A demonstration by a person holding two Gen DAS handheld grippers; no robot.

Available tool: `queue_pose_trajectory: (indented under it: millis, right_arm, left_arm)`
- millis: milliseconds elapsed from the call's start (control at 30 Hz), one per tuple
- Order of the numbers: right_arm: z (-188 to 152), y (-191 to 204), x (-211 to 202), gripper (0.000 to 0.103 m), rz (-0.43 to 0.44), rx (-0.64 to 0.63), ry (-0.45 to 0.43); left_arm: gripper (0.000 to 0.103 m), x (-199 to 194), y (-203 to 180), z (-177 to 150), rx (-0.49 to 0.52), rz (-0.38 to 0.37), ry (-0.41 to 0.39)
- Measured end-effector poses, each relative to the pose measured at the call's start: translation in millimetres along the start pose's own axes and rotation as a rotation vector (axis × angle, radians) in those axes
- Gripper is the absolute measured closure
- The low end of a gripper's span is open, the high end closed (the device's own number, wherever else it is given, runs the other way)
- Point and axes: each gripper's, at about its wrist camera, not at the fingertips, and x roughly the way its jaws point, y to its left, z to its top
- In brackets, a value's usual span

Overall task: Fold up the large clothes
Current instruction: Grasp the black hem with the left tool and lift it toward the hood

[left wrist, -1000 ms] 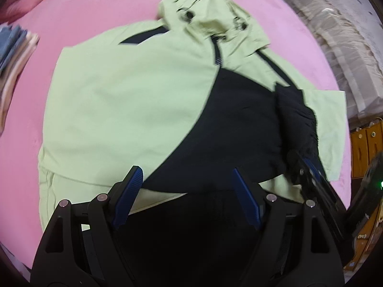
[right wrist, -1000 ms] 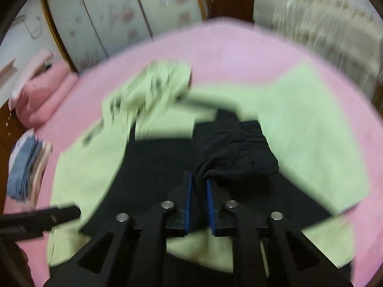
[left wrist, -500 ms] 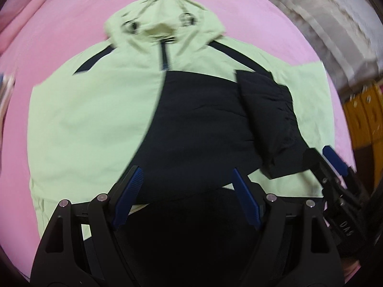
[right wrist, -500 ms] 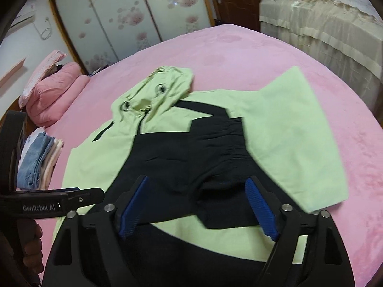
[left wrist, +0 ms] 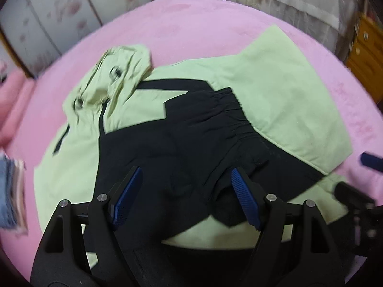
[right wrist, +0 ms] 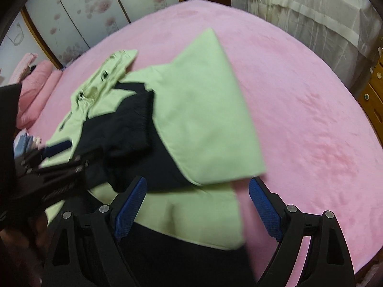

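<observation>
A light-green and black hooded jacket lies front-up and spread out on the pink bed, hood towards the far left. Its black sleeve is folded across the chest, cuff towards me. My left gripper hovers open over the black front panel with the cuff end just past its right fingertip; nothing is pinched. In the right wrist view my right gripper stands open above the jacket's near right hem corner and holds nothing. The left gripper shows blurred at the left.
A stack of folded clothes lies at the bed's left edge, and pink pillows sit beyond it. Wardrobe doors stand behind, with a cream draped cover and wooden drawers to the right. Bare pink bed stretches right of the jacket.
My right gripper, which was shut on the black sleeve, has opened, let it go and slid right to the hem corner. The left gripper rolled and moved towards the sleeve cuff, still open.
</observation>
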Motion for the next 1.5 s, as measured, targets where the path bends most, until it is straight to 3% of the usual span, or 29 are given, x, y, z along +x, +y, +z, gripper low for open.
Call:
queue_pose_trajectory:
  millis: [233,400,500,600,667,700,733,767,867,1067,1133,1233,1400,1500]
  right_arm:
    - [-13,-58,9,0.014,-0.002,0.020,0.056]
    - [-17,-83,11,0.014,0.014,0.028,0.079]
    - [-16,-93,11,0.014,0.031,0.024,0.088]
    - [-13,-98,18,0.014,0.045,0.020,0.095]
    - [-9,-99,26,0.014,0.049,0.022,0.111]
    - [-10,-103,28,0.014,0.058,0.027,0.123]
    - [-7,-101,31,0.014,0.062,0.027,0.127]
    - [-7,-104,32,0.014,0.065,0.027,0.128]
    - [-3,-102,37,0.014,0.080,0.020,0.127]
    - [7,-90,47,0.014,0.157,-0.024,0.170]
    - [9,-81,51,0.014,0.147,-0.072,0.162]
    - [7,-72,58,0.014,0.114,-0.161,0.131]
    - [8,-68,66,0.014,0.066,-0.291,0.067]
    - [13,-72,66,0.014,0.063,-0.291,0.050]
  left_arm:
    - [0.029,16,-40,6,0.177,0.081,0.004]
    - [0.029,8,-52,5,0.235,0.051,0.040]
    - [0.029,7,-63,-1,0.312,0.131,0.014]
    - [0.030,23,-69,2,0.328,0.158,0.028]
    - [0.038,35,-71,6,0.307,0.173,0.042]
    - [0.041,38,-70,10,0.292,0.179,0.041]
    - [0.050,39,-70,12,0.280,0.181,0.038]
    - [0.067,39,-69,17,0.257,0.182,0.034]
    - [0.096,37,-62,28,0.202,0.204,0.011]
    - [0.101,10,-12,55,-0.019,0.182,-0.077]
    - [0.101,-9,20,65,-0.167,0.133,-0.113]
    - [0.102,-28,55,71,-0.307,0.104,-0.158]
    - [0.101,-46,109,60,-0.454,0.158,-0.213]
    - [0.101,-35,135,40,-0.534,0.210,-0.161]
